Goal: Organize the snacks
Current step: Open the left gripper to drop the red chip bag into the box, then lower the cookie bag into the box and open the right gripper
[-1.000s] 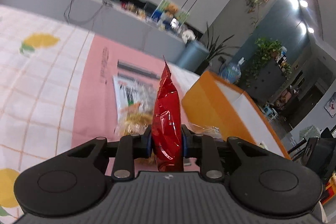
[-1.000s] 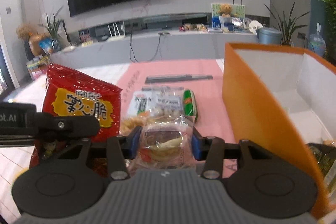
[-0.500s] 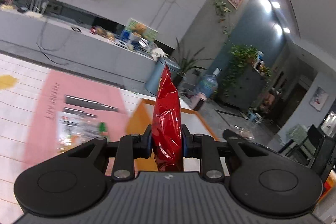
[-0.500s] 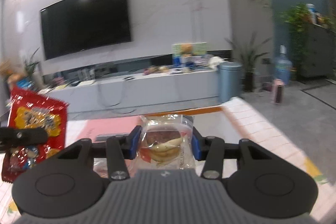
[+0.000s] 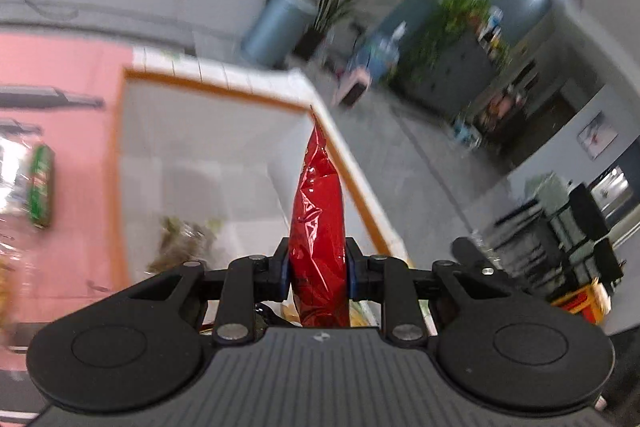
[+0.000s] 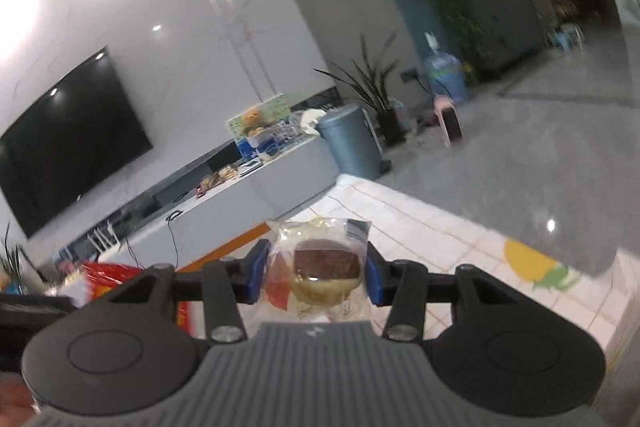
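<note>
Pink mat (image 5: 60, 67): one orange box (image 5: 224, 93); each tongs clamps one snack.

Left gripper (image 5: 318, 273): fingers (image 5: 282, 269) clamped nearly together on a thin red bag (image 5: 319, 227), pinched edge-on, bag standing upright between the pads. Gripper pitched down, view blurred.

Right gripper (image 6: 316, 277): fingers (image 6: 256, 273) set partway apart, pressing both sides of a clear pastry pack (image 6: 320, 269), pack square to the camera. Horizon tilts hard in the right wrist view, so that wrist is rolled. A bit of the left gripper shows at the far left of that view.
</note>
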`<state>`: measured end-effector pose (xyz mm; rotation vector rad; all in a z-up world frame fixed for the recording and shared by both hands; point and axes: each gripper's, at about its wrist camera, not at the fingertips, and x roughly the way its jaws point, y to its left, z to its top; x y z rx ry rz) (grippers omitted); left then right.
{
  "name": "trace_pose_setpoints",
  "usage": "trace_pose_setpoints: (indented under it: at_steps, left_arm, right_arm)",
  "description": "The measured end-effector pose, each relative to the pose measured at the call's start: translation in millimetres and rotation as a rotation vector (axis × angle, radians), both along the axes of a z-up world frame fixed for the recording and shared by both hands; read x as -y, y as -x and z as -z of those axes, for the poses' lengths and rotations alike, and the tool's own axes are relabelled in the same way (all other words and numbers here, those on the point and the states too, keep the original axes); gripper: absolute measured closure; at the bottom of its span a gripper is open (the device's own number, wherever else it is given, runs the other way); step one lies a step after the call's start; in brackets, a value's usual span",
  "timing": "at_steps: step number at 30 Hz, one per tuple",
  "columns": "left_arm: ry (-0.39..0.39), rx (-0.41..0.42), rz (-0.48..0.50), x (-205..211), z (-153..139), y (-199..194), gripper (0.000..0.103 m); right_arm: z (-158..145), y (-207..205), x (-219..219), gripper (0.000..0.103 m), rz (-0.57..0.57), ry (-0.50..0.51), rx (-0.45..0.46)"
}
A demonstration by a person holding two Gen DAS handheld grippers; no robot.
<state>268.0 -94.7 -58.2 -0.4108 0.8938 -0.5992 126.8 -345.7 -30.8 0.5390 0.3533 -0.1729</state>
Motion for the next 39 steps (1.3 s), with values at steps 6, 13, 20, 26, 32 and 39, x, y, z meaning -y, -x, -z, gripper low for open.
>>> trace_pose_setpoints:
  at_steps: [6, 13, 20, 26, 32, 39]
  left_arm:
    - [-0.066, -0.11, 0.015, 35, 39, -33, 0.075]
    - [-0.094, -0.202, -0.02, 42, 68, -50, 0.014]
    - [-0.184, -0.211, 0.043, 23, 56, -26, 0.015]
    - [-0.205, -0.173, 0.108, 3, 19, -3, 0.022]
    - [-0.183, -0.031, 0.079, -38, -18, 41, 0.015]
    - [-0.239, 0.096, -0.074, -82, -31, 72, 0.015]
  right_arm:
    - [9, -10, 8, 0.056, -0.02, -0.015, -0.024]
    - [12, -9, 14, 0.056, -0.019, -0.053, -0.014]
    - [11, -13, 10, 0.057, -0.02, -0.035, -0.021]
    - [9, -17, 3, 0.057, -0.042, 0.011, -0.013]
    - [9, -22, -3, 0.056, -0.121, -0.021, 0.012]
    - [13, -53, -26, 0.056, -0.347, -0.166, -0.028]
